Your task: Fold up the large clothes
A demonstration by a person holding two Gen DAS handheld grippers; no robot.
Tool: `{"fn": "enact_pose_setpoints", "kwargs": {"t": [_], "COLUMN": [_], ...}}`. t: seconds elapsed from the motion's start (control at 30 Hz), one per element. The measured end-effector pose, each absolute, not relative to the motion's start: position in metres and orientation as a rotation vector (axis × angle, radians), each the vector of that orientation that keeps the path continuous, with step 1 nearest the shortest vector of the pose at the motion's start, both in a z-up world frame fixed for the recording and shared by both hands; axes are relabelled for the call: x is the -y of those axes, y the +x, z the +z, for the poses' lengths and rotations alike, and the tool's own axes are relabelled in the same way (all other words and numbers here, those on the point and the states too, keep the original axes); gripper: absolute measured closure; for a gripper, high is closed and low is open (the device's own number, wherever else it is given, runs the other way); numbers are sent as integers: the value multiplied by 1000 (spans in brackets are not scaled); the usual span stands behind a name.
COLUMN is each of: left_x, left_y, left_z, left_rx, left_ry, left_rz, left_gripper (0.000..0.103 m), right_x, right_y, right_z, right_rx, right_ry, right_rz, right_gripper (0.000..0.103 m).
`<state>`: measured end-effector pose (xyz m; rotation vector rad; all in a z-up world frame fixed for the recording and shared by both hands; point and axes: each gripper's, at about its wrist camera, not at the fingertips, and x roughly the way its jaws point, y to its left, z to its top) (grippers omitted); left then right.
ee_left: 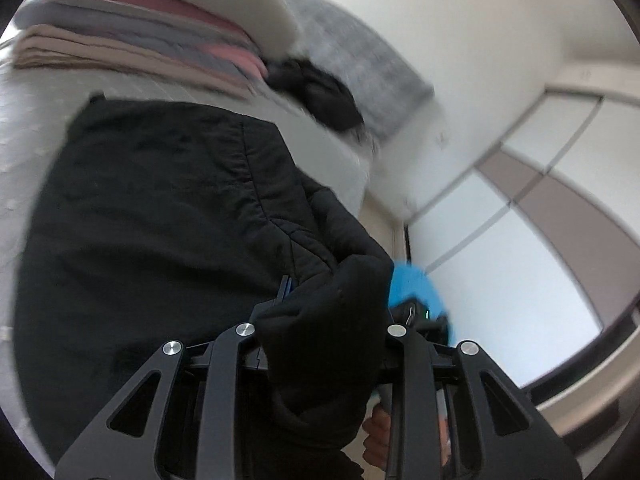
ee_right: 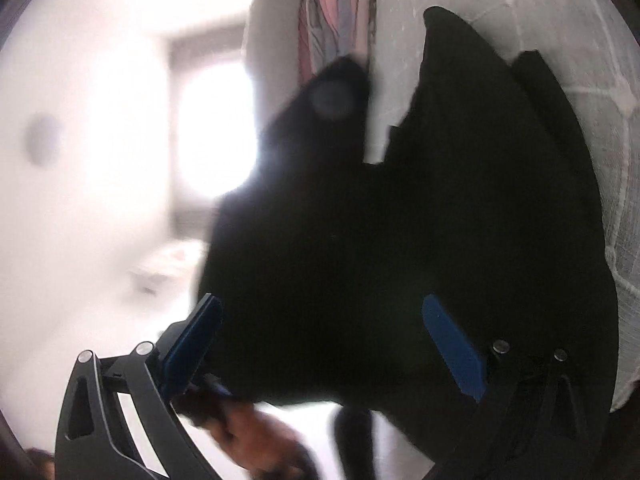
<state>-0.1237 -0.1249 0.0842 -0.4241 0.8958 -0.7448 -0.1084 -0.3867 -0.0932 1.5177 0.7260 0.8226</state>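
Black padded fabric fills the near view: a fold of the large black quilted jacket (ee_left: 168, 216) bunches between the jaws of the left gripper (ee_left: 320, 320), which are clamped on it, presumably so the edge can be carried across for a fold; most of the jacket lies spread on the white quilted bed cover (ee_left: 24, 160), below a stack of folded pink, grey and beige clothes (ee_left: 132, 36) near the far edge; the right gripper (ee_right: 332, 344) stands wide, blue pads (ee_right: 454, 348) apart, cloth loosely between, probably about to catch another edge.
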Motion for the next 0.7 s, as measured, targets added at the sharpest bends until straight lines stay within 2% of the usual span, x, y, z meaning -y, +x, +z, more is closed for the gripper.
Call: {"fn": "enact_pose_setpoints", "kwargs": {"t": [0.1, 0.23, 0.3, 0.5, 0.53, 0.6, 0.63, 0.7], "left_x": [177, 208, 207, 217, 225, 244, 253, 258], "left_y": [-132, -144, -143, -162, -165, -165, -169, -180], "left_z": [49, 18, 22, 59, 56, 36, 23, 20], "left_rx": [-990, -1039, -1047, -969, -983, -1056, -1100, -1086], "left_ry": [-269, -133, -147, -91, -52, 67, 141, 194], "left_rz": [-773, -766, -768, -801, -796, -791, -773, -761], "left_gripper": [78, 77, 77, 75, 69, 45, 44, 41], "right_x": [398, 397, 398, 407, 409, 407, 407, 415], "right_y": [-113, -112, -113, -132, -132, -130, -130, -139], "right_z": [-109, -119, -120, -76, -77, -97, -111, -132], "right_rx": [-652, -691, -682, -592, -613, -731, -780, -763], "right_ry": [1635, 1636, 1650, 1506, 1493, 1499, 1528, 1602], "right_rz": [877, 864, 890, 935, 918, 861, 837, 822], "right_gripper": [5, 5, 5, 5, 5, 5, 5, 5]}}
